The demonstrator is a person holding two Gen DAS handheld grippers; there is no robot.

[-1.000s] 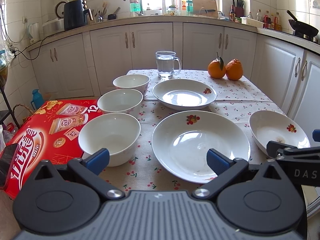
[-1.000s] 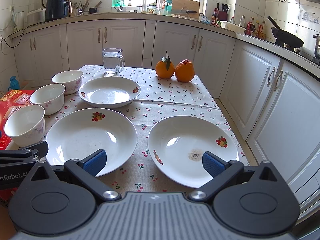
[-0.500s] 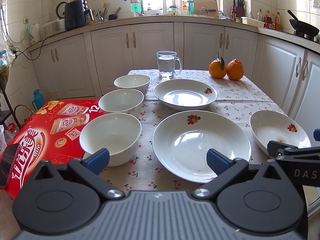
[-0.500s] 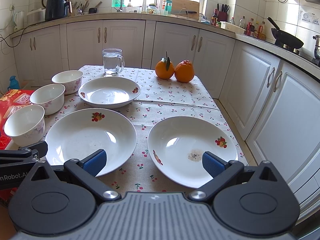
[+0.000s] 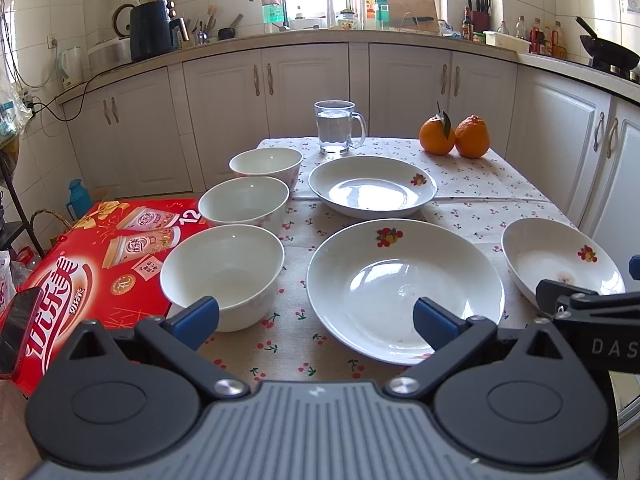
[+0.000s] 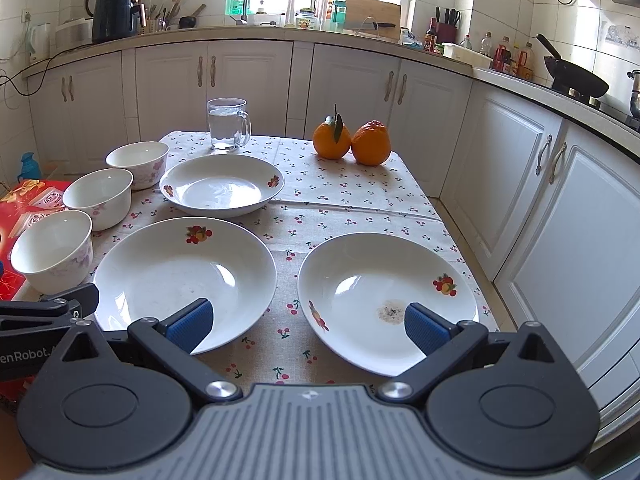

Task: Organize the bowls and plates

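We hold our left claw (image 5: 316,318) low at the near edge of the surface (image 5: 472,184), its blue fingers spread wide with nothing between them. Our right claw (image 6: 308,322) sits just beside it to the right, also spread wide and empty.

Three white bowls stand in a line along the left side of the surface. The near bowl (image 5: 224,272) is just ahead of the left finger of our left claw, the middle bowl (image 5: 244,204) lies just beyond it, and the far bowl (image 5: 266,164) sits behind that. They stand close together, each upright and empty.

Three white plates with fruit prints lie to the right of the bowls. The large plate (image 5: 404,284) is at the near centre, partly behind the right finger of our left claw. The far plate (image 5: 372,190) lies beyond it, close to the far bowl. The right plate (image 6: 386,300) rests near the right edge of the surface, with a small brownish mark inside it, ahead of our right claw.

At the far end, a glass mug (image 5: 338,126) with water stands upright, and two oranges (image 5: 454,136) sit touching each other to its right. A red box (image 5: 92,260) lies to the left of the bowls, beside the surface.
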